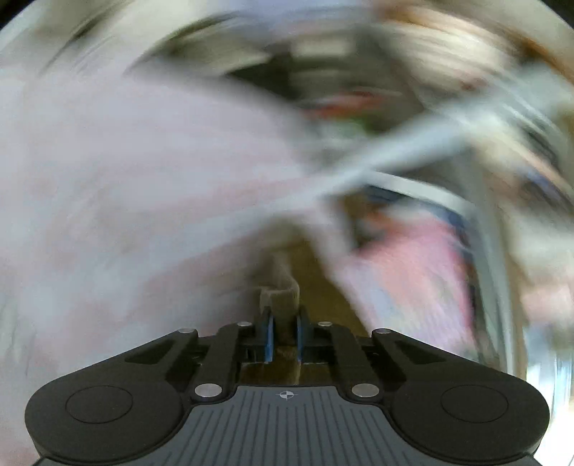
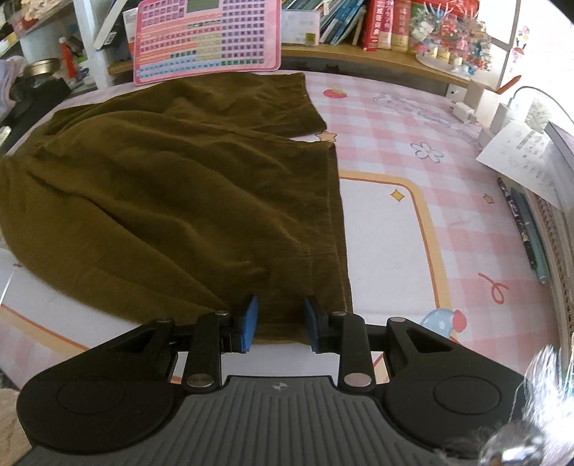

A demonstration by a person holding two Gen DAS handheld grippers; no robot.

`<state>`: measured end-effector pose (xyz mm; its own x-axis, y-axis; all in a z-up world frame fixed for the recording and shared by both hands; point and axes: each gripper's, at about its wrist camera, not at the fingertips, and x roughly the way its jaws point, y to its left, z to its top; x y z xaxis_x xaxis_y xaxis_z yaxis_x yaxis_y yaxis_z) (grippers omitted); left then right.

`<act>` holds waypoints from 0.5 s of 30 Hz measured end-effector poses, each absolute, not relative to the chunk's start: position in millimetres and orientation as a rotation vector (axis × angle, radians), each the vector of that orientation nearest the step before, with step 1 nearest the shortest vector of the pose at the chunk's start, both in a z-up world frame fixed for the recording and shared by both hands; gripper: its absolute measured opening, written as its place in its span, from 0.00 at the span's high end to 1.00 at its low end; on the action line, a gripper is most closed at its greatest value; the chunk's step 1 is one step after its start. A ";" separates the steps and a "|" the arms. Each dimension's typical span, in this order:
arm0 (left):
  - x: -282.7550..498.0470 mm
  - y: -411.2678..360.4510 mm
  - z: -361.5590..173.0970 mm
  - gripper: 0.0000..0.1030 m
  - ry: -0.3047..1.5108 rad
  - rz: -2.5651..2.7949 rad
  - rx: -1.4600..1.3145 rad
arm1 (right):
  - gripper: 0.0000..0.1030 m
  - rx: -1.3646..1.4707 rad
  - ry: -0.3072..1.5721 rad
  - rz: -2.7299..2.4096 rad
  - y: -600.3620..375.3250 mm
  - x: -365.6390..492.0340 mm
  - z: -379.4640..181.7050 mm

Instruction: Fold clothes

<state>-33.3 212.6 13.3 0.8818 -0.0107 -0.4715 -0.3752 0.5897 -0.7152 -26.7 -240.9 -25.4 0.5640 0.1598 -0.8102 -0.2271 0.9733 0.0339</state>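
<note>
Olive-brown trousers (image 2: 179,186) lie spread on the pink checked table cover (image 2: 412,118), legs reaching to the right. My right gripper (image 2: 280,319) sits low over the near hem corner. Its blue pads (image 2: 249,322) stand apart, and the cloth runs flat between them and out past both sides. The left wrist view is badly smeared by motion. There my left gripper (image 1: 283,333) has its blue pads (image 1: 267,337) nearly together, shut on a narrow strip of olive cloth (image 1: 283,308) that rises from between them.
A pink chart (image 2: 206,36) leans at the back, with books (image 2: 376,21) on a shelf behind. Papers (image 2: 520,157), pens (image 2: 527,229) and chargers (image 2: 466,107) crowd the right edge. A pale blurred mass (image 1: 125,179) fills the left of the left wrist view.
</note>
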 end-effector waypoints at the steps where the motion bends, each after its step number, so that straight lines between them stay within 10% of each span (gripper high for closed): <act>1: -37.2 207.3 29.4 0.90 0.441 0.177 -0.830 | 0.73 -0.075 0.953 0.237 -240.6 -27.0 -24.6; 15: -63.8 262.6 -41.8 0.89 0.736 0.516 -0.857 | 0.72 -0.043 0.982 0.382 -234.1 -30.0 -21.2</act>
